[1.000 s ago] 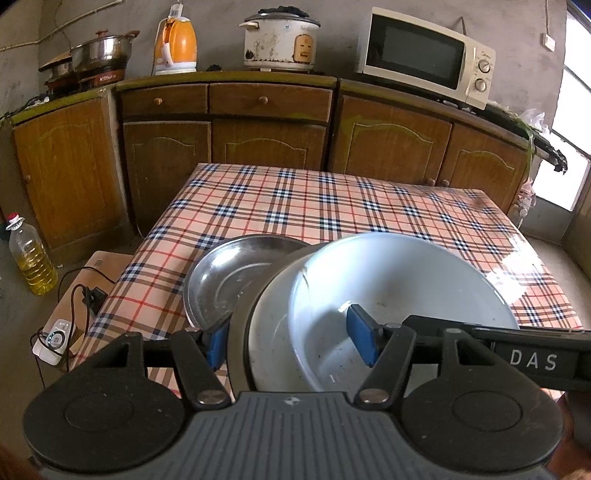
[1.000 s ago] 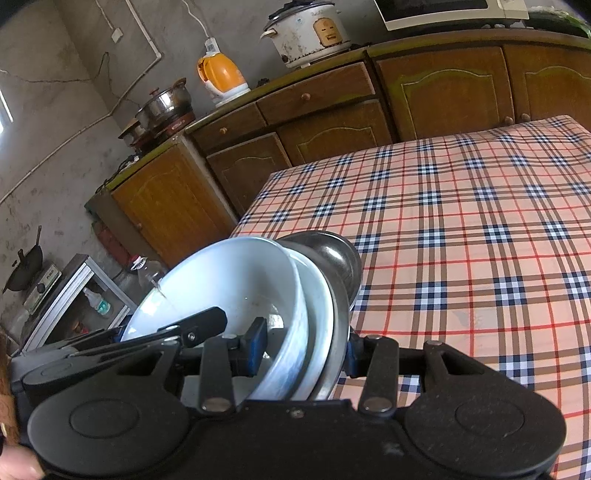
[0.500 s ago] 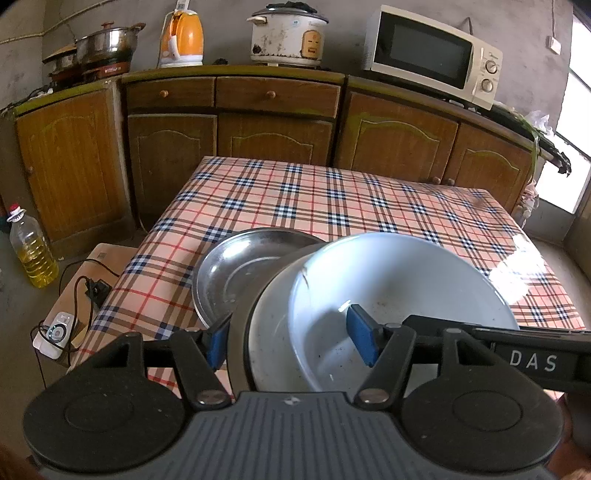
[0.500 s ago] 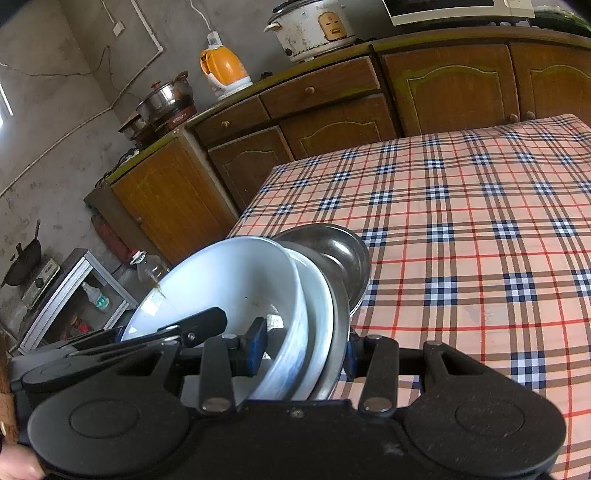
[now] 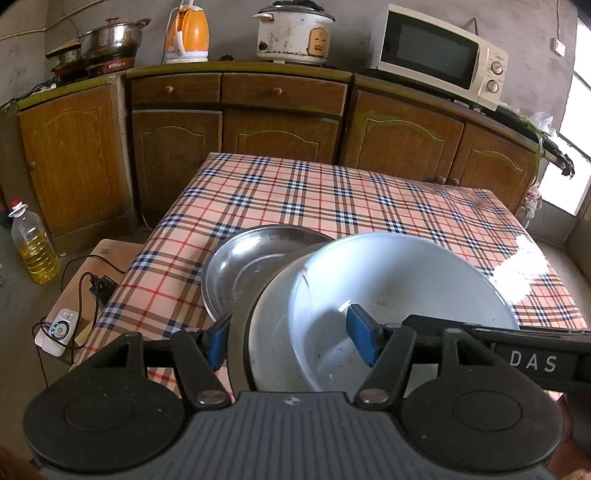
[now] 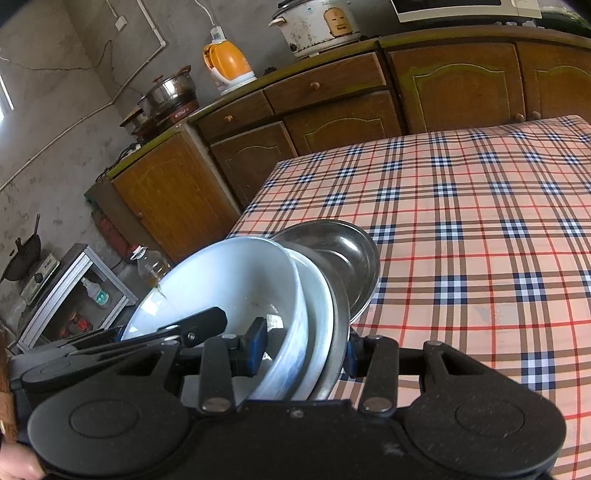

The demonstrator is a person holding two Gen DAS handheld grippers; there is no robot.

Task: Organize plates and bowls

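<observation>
Both grippers hold one stack of dishes, tipped up on its side. The left gripper has its two blue fingers clamped across the rims of the stack: one finger sits inside the white bowl and the other presses on the outside of the metal rim. The right gripper grips the same stack the same way, with one blue finger inside the white bowl and the other behind the outer metal dish.

The stack has the white bowl in front, a second pale bowl behind it, and a grey metal plate at the back. The right gripper's black arm with the letters "DAS" shows at the right edge of the left wrist view.

Just behind the stack, a shiny metal bowl sits at the near left side of the table, which has a checked cloth. You cannot tell if the stack touches it.

Behind the table stand brown cabinets. On top of them are a microwave, a rice cooker, an orange kettle and a steel pot. A bottle of oil stands on the floor at the left.
</observation>
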